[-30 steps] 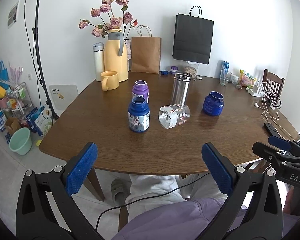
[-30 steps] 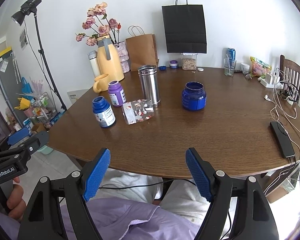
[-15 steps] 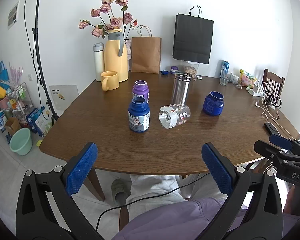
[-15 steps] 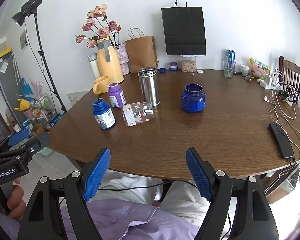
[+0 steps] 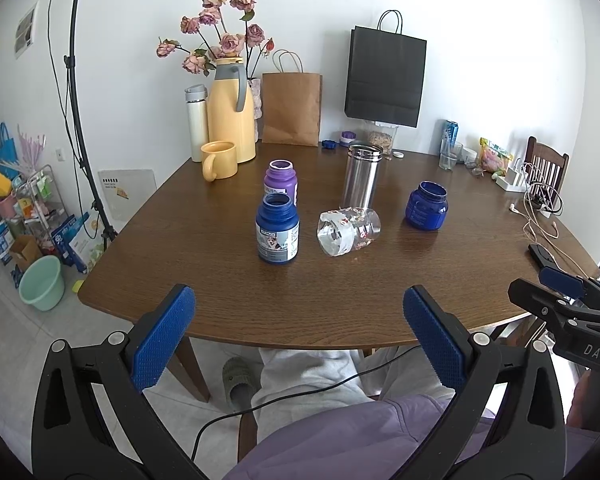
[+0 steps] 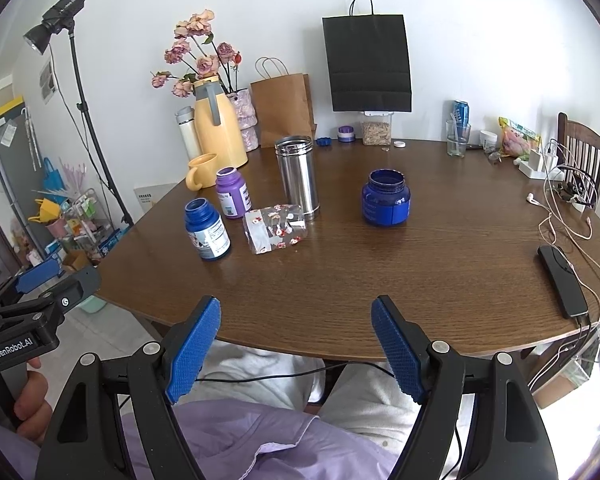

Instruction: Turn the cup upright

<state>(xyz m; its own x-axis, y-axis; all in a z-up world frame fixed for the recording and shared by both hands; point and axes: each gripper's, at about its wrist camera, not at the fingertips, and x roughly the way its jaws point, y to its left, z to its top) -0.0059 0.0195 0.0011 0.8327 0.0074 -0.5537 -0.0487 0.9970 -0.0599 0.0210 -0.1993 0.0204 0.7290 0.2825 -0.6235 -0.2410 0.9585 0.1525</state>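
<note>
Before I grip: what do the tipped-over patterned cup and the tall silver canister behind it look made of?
Tipped-over patterned cup: clear glass or hard plastic, I can't tell which; the table shows through it. Tall silver canister: probably stainless steel, with a brushed metallic sheen and soft reflections.

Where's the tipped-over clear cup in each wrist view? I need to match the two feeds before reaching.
Left wrist: the clear cup lies on its side just above picture centre, right of the dark blue labelled bottle.
Right wrist: the clear cup lies left of centre, again right of that bottle.
Shared landmark: the steel tumbler stands upright just behind the cup in both.
</note>
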